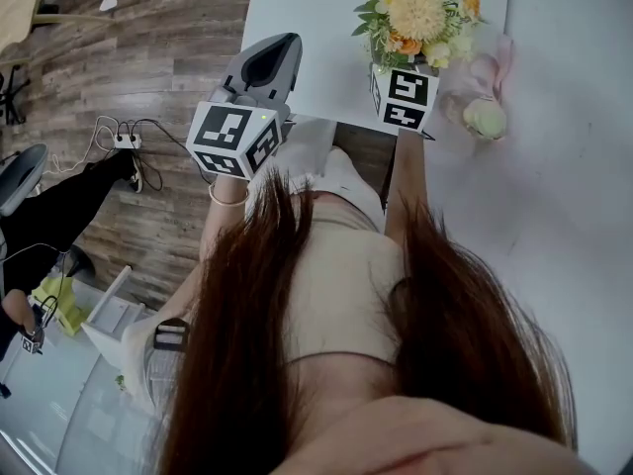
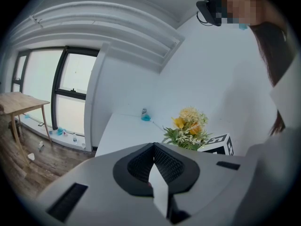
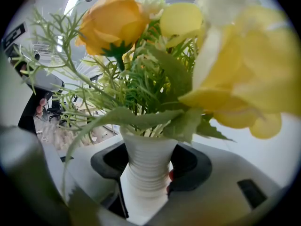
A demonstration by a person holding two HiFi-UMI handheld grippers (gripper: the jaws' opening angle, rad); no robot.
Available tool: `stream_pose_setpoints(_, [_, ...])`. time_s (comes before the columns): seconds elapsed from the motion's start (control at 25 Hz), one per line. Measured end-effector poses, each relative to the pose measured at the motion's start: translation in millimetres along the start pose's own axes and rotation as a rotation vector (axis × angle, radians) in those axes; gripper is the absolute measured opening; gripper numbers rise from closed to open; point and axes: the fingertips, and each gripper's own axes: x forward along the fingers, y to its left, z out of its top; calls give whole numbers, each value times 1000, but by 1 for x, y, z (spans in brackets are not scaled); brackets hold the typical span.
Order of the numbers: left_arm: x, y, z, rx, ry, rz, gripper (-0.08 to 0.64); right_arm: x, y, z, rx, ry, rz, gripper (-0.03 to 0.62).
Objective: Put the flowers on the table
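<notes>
The flowers [image 1: 420, 16] are yellow, orange and cream among green leaves, and their vase [image 3: 147, 173] is white with fine horizontal ribs. The left gripper [image 2: 154, 149] and the right gripper [image 3: 149, 155] have pale grey shells and black, finely ridged pads. The left marker cube [image 1: 234, 139] and the right marker cube [image 1: 406, 98] bear black squares on white. The table [image 1: 297, 8] is plain white. The floor [image 1: 148, 57] is grey-brown wood in planks. A translucent pink wrapper [image 1: 477, 72] holds a pale green ball. The person's hair [image 1: 247, 344] is reddish brown, and the top [image 1: 341, 285] is cream. A small blue object [image 2: 145, 115] sits on the white.
</notes>
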Motion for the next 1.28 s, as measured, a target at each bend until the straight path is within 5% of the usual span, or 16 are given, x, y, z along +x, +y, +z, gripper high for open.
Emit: stream_pose_setpoints(1.28, [-14,-8,1,13,-16,-11,4,-9,1,-5,-19,13,-10,265])
